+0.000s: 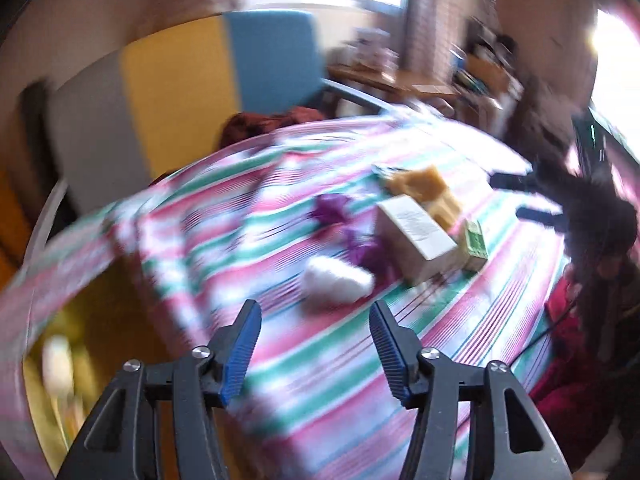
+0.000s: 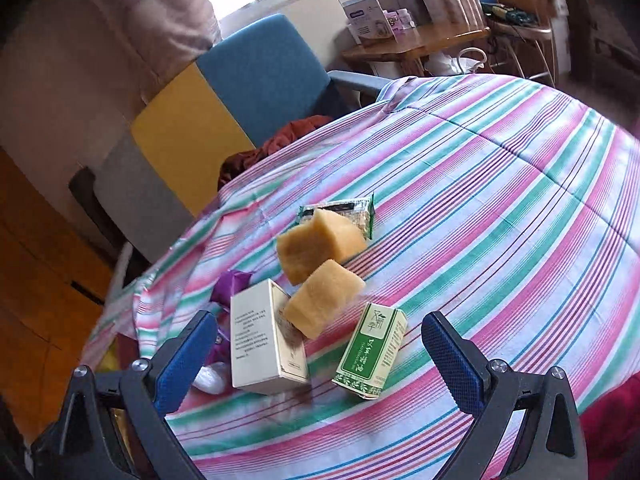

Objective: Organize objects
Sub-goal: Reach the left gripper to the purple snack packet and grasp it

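We see both claws empty and spread wide, so nothing is gripped yet. The right claw (image 2: 316, 354) hovers over the cluster on the striped table (image 2: 500, 208), its gap framing the cream box (image 2: 266, 340) and the green box (image 2: 370, 350), likely lining up a pick. Two yellow sponge blocks (image 2: 320, 248) sit just behind, one overlapping a green packet (image 2: 348, 208). Purple wrappers (image 2: 230, 280) poke out left of the cream box. The left claw (image 1: 316, 344) hangs near the table edge facing a white fuzzy item (image 1: 336, 284); that view is blurred. Items lie jumbled and touching, so sorting looks barely started.
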The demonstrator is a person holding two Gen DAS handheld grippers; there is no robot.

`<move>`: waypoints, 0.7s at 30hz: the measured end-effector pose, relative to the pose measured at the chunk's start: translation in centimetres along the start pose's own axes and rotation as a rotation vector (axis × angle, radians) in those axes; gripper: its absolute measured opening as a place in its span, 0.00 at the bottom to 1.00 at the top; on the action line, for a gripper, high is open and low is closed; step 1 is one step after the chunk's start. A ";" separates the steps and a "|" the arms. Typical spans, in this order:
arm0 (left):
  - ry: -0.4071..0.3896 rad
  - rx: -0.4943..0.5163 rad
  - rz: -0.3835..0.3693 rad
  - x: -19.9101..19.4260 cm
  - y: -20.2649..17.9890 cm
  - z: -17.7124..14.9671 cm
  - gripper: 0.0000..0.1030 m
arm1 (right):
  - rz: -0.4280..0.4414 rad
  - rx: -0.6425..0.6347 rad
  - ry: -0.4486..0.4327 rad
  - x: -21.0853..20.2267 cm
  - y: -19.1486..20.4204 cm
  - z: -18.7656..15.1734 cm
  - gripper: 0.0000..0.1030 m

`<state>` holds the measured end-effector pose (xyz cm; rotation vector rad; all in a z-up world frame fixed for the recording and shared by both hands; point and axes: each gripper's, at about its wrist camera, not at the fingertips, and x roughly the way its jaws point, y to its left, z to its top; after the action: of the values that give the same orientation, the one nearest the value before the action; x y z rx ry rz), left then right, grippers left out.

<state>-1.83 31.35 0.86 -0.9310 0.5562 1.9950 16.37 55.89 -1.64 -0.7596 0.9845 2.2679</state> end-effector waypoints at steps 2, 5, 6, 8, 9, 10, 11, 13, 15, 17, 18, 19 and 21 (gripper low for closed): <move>0.032 0.155 -0.011 2.3 -2.3 1.4 0.55 | 0.019 0.012 0.016 0.2 -0.1 0.1 1.00; 0.059 0.356 -0.011 4.9 -4.8 2.8 0.55 | 0.044 0.027 0.041 0.6 -0.2 0.1 1.00; 0.070 0.400 -0.007 5.6 -5.3 3.1 0.55 | 0.053 0.031 0.050 0.7 -0.3 0.1 1.00; 0.097 0.485 -0.012 7.4 -6.2 4.1 0.55 | 0.085 0.042 0.076 1.1 -0.2 -0.1 1.00; 0.114 0.519 -0.012 8.2 -6.4 4.3 0.55 | 0.093 0.044 0.085 1.3 -0.2 -0.2 1.00; 0.129 0.558 -0.004 9.1 -6.7 4.5 0.55 | 0.097 0.041 0.094 1.4 -0.1 -0.3 1.00; 0.141 0.596 0.003 9.9 -7.0 4.8 0.55 | 0.097 0.040 0.099 1.5 -0.1 -0.3 1.00; 0.174 0.646 -0.003 11.3 -7.1 5.1 0.55 | 0.100 0.048 0.101 1.4 -0.4 -0.4 1.00; 0.216 0.694 -0.027 12.5 -7.3 5.2 0.55 | 0.109 0.068 0.102 1.4 -0.8 -0.3 1.00; 0.239 0.756 -0.037 13.4 -7.6 4.9 0.55 | 0.115 0.084 0.108 1.5 -1.3 -0.3 1.00; 0.255 0.789 -0.039 14.0 -7.8 4.8 0.55 | 0.117 0.094 0.115 1.6 -1.4 -0.4 1.00; 0.270 0.807 -0.049 14.4 -8.0 4.7 0.55 | 0.119 0.101 0.120 1.7 -1.6 -0.3 1.00; 0.285 0.804 -0.073 14.8 -8.2 4.5 0.54 | 0.122 0.112 0.128 1.8 -1.9 -0.4 1.00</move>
<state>-2.19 46.36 -8.18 -0.6977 1.3343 1.3673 16.45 57.18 -3.96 -0.8251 1.2373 2.2671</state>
